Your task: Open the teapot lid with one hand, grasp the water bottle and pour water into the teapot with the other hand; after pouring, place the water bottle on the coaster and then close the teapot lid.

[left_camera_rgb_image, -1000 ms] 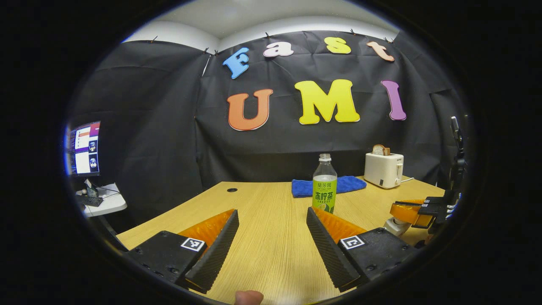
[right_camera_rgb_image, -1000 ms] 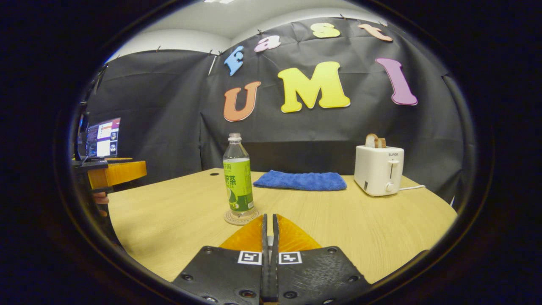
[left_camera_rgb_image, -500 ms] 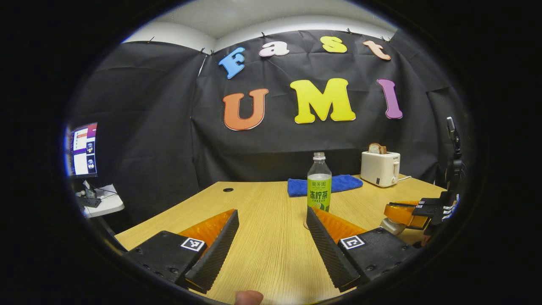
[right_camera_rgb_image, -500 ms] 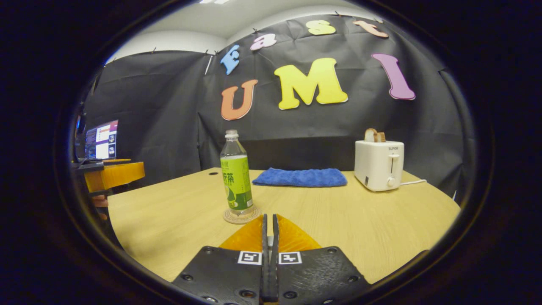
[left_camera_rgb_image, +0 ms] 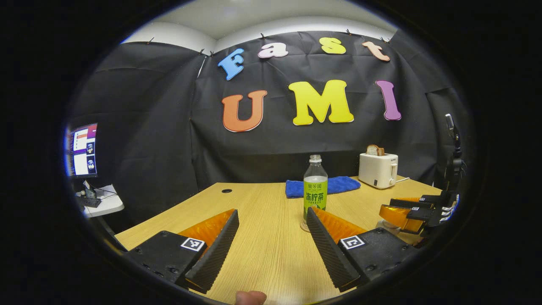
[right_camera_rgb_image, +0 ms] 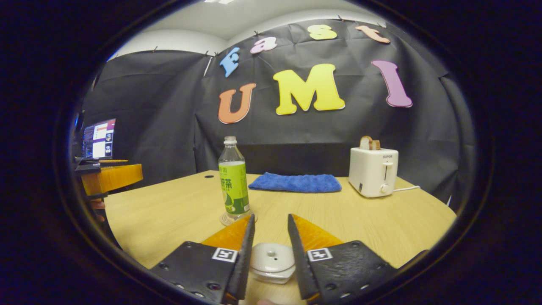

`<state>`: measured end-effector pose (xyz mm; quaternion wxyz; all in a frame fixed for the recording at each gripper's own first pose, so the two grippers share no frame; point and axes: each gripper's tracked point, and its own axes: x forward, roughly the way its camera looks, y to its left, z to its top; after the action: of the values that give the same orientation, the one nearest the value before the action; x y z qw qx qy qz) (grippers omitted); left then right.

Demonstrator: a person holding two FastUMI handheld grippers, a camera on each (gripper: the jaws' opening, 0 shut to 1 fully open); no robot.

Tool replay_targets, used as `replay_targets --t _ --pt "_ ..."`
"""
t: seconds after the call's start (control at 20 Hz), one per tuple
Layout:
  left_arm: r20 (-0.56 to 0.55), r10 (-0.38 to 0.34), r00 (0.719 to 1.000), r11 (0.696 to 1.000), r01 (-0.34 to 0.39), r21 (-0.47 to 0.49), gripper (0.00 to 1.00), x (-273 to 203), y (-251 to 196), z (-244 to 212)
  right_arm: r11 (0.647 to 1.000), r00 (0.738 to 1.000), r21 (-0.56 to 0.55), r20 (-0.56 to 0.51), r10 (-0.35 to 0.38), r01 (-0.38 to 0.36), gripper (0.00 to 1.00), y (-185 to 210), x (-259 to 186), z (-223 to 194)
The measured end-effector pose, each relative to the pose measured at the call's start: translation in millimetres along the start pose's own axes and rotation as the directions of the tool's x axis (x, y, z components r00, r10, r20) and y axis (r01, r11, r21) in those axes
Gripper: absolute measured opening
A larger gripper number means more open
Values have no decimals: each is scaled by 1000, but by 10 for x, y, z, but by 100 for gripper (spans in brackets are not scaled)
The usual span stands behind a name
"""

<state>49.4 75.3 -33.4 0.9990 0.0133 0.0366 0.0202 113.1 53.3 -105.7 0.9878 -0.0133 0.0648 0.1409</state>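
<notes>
Right gripper: jaws apart, straddling the round white glazed teapot lid without visible contact. Left gripper: jaws wide apart over the wood-grain table, holding nothing. The clear plastic water bottle, green-labelled, stands upright on a round coaster beyond both grippers.
</notes>
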Motion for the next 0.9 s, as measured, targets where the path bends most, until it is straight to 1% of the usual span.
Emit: replay_targets --t 0.05,0.1,0.15,0.2,0.25,0.35,0.5,0.65,0.75,0.9 --pt "2 -2 1000 1000 2 -7 100 -22 -21 17 1000 1000 -1 19 -19 19 53 -48 -35 77" --pt "3 -3 1000 1000 3 -14 100 -35 -47 48 999 999 0 36 -38 38 75 -77 -77 154" --pt "4 -9 1000 1000 9 -20 100 -59 -86 74 997 996 0 51 -72 72 82 -143 -126 244" --pt "9 -14 1000 1000 15 -26 100 -88 -124 121 995 993 1 64 -99 99 95 -201 -190 328" --pt "19 -23 1000 999 24 -28 100 -133 -187 181 993 990 5 81 -119 119 97 -240 -279 427" --pt "53 -34 998 999 35 -26 100 -205 -312 320 991 985 17 110 -135 134 97 -282 -477 613" --pt "90 -34 995 999 35 -8 100 -333 -506 499 984 971 5 159 -178 180 96 -423 -809 897" --pt "114 -42 993 998 47 -41 99 -459 -691 648 979 960 9 197 -200 202 96 -493 -1152 1099" --pt "137 -49 989 996 59 -66 100 -559 -778 736 973 950 17 215 -228 230 97 -581 -1360 1155" --pt "160 -56 985 997 63 -35 100 -692 -818 757 965 939 24 224 -260 261 95 -616 -1564 1124"
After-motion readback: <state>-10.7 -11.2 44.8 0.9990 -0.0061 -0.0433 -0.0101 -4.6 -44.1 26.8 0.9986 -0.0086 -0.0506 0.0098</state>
